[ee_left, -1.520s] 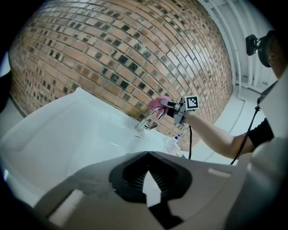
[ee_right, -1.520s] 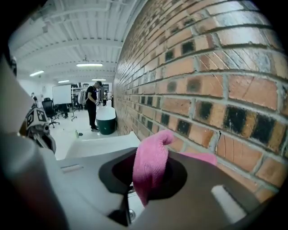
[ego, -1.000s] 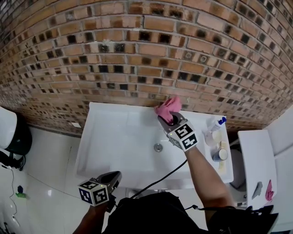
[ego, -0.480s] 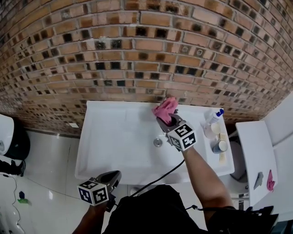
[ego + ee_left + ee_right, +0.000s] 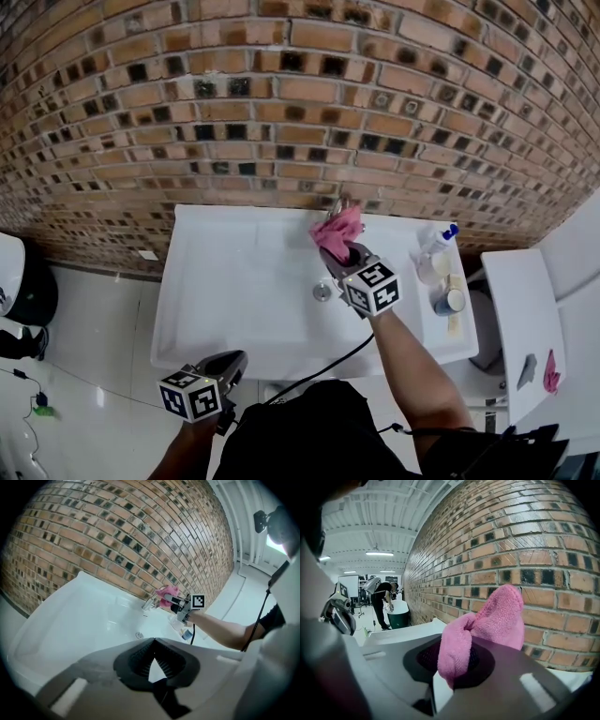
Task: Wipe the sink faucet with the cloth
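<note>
Right gripper [image 5: 347, 255]: fingers pinching pink cloth [image 5: 337, 228]
Pink cloth: against faucet [image 5: 149, 603], 1 o'clock of sink [image 5: 225, 309]
Left gripper [image 5: 232, 364]: fingers together, empty, 7 o'clock

A brick wall [image 5: 281, 112] of reddish and dark bricks fills the whole back of the room, and a white sink [image 5: 234, 281] stands against it. The floor [image 5: 94, 319] is glossy white tile. A white counter [image 5: 520, 309] stands just right of the sink. Farther along the wall the ceiling [image 5: 384, 508] is white and ribbed, with strip lights [image 5: 379, 553] lit, and a person [image 5: 383, 603] stands by a green tub [image 5: 399, 615].
</note>
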Demonstrator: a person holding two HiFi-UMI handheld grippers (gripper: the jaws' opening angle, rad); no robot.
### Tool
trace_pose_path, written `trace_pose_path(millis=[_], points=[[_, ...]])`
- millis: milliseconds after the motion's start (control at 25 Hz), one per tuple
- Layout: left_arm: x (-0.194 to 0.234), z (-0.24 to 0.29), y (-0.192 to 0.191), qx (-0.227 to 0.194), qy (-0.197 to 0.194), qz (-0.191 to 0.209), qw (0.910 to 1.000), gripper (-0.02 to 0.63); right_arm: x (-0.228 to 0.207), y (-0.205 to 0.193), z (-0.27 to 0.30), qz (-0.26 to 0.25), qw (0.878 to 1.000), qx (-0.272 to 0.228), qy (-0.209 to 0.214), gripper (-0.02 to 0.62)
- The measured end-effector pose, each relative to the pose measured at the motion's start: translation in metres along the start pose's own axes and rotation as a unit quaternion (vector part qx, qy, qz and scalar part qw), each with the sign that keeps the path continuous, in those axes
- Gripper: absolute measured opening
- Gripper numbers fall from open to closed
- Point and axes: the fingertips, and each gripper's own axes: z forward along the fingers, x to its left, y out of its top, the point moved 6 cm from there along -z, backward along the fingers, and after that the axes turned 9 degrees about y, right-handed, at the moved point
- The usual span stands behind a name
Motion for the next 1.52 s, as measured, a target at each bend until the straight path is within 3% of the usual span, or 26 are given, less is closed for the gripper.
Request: trace_pose_path(millis=[360, 480, 600, 680, 760, 920, 1000, 1200, 1320, 1520], points=[[0.003, 0.017, 0.0, 0.009, 0.014, -0.016, 0.9997, 0.005, 0.006, -0.026, 0.008, 0.065, 0.997, -0.043, 0.029, 0.044], [0.004, 0.023, 0.001, 0.02, 0.022, -0.018, 0.9994, 0.005, 0.002, -0.049, 0.019, 0.122, 0.991, -0.05, 0.039, 0.044], [0.004, 0.026, 0.002, 0.03, 0.032, -0.021, 0.9988, 0.005, -0.01, -0.076, 0.029, 0.204, 0.975, -0.073, 0.046, 0.044], [0.006, 0.029, 0.003, 0.035, 0.041, -0.025, 0.9983, 0.003, -0.026, -0.089, 0.034, 0.269, 0.957, -0.105, 0.042, 0.044], [0.008, 0.031, 0.001, 0.04, 0.049, -0.03, 0.9975, 0.004, -0.041, -0.098, 0.039, 0.336, 0.93, -0.143, 0.04, 0.044], [0.012, 0.035, -0.002, 0.046, 0.064, -0.046, 0.9958, 0.005, -0.067, -0.113, 0.055, 0.477, 0.846, -0.237, 0.038, 0.044], [0.016, 0.037, -0.001, 0.047, 0.071, -0.054, 0.9949, 0.005, -0.08, -0.121, 0.066, 0.512, 0.818, -0.262, 0.025, 0.044], [0.02, 0.045, 0.003, 0.048, 0.082, -0.071, 0.9929, 0.005, -0.102, -0.138, 0.09, 0.571, 0.767, -0.292, 0.01, 0.044], [0.024, 0.051, 0.004, 0.052, 0.088, -0.079, 0.9916, 0.005, -0.11, -0.142, 0.102, 0.587, 0.754, -0.295, 0.008, 0.044], [0.024, 0.059, 0.009, 0.061, 0.09, -0.087, 0.9902, 0.005, -0.121, -0.143, 0.11, 0.613, 0.718, -0.329, -0.003, 0.044]])
